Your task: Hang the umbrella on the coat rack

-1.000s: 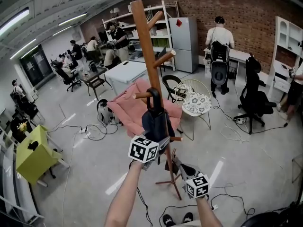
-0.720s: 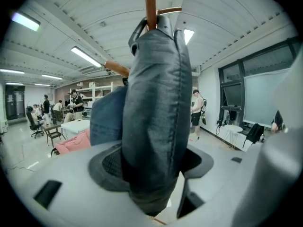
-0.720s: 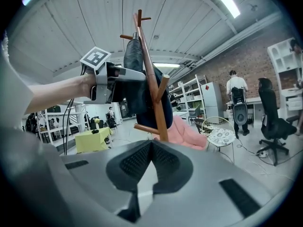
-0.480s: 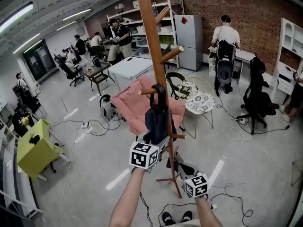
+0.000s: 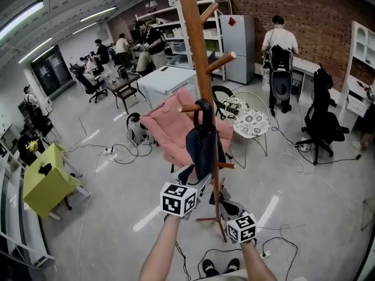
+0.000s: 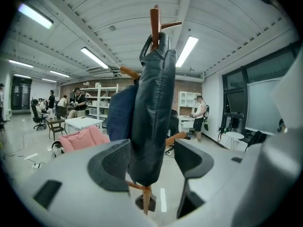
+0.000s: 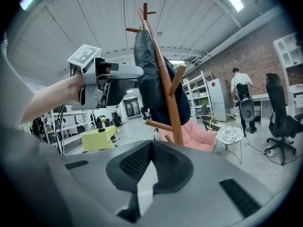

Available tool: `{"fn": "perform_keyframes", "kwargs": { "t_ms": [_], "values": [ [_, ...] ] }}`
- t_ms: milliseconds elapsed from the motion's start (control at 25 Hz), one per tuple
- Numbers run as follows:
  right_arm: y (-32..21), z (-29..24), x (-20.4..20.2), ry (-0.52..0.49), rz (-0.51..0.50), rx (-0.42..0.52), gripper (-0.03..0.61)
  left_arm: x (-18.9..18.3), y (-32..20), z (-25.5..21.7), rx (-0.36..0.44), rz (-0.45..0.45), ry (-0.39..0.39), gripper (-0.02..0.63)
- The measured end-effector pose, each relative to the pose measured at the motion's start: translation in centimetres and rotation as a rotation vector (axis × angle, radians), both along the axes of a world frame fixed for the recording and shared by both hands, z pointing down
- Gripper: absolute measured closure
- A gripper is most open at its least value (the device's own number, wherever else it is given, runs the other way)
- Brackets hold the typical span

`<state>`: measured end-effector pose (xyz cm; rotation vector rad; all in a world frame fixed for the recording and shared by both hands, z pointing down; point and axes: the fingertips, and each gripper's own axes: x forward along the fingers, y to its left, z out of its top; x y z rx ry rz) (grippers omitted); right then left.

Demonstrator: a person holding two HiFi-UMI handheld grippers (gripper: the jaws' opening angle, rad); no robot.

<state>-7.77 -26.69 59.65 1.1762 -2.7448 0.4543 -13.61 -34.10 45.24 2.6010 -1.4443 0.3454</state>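
Lowest in the head view, your shoes stand on the grey floor, and a black cable loops just to their right. Your right hand-held gripper sits low, just beside the foot of the coat rack. Its jaws are pressed together with nothing between them.

Your left hand-held gripper is a little higher and to the left. Its jaws stand wide apart around the lower end of the folded dark umbrella. The pad on the right of that view is clear of the fabric. The pad on the left is just beside it, and you cannot tell whether they touch. The only print near you is the black-and-white square marker pattern on each gripper's cube.

The umbrella hangs upright along the wooden pole at frame centre, its curved handle hooked over a short peg.

Bare floor opens at lower left and lower right, each stretch crossed by a white stripe. Straight behind the rack the room is tighter. A pink sofa stands close behind it, with a white wire chair near its right. More cables trail across the floor at middle left.

A yellow-green surface stands at the left edge and a black office chair at the right. Farthest off are a white surface, a grey fridge with a small red patch too small to read, the brick wall and several people.
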Motion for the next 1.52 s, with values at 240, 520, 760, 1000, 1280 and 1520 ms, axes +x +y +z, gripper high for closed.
{"fn": "perform_keyframes", "kwargs": {
  "t_ms": [240, 520, 760, 1000, 1280, 1520],
  "values": [
    [0.1, -0.1, -0.1, 0.000, 0.006, 0.002, 0.575, -0.9, 2.7, 1.7, 0.000, -0.040, 0.061, 0.319],
    [-0.7, -0.7, 1.1, 0.004, 0.029, 0.016, 0.575, -1.4, 6.0, 6.0, -0.023, -0.137, 0.137, 0.321],
    [-0.8, -0.4, 2.4, 0.005, 0.045, 0.010, 0.575, -2.4, 9.1, 7.2, 0.003, -0.179, 0.083, 0.325],
    [-0.4, 0.2, 3.1, -0.002, 0.058, -0.005, 0.575, -3.3, 10.4, 9.9, -0.051, -0.214, 0.090, 0.327],
    [0.4, 0.9, 3.4, -0.003, 0.053, -0.013, 0.575, -3.6, 10.9, 10.8, -0.045, -0.244, 0.066, 0.338],
    [0.5, 0.6, 3.4, -0.016, 0.053, -0.010, 0.575, -4.5, 11.4, 11.5, -0.043, -0.286, 0.067, 0.401]
  ]
}}
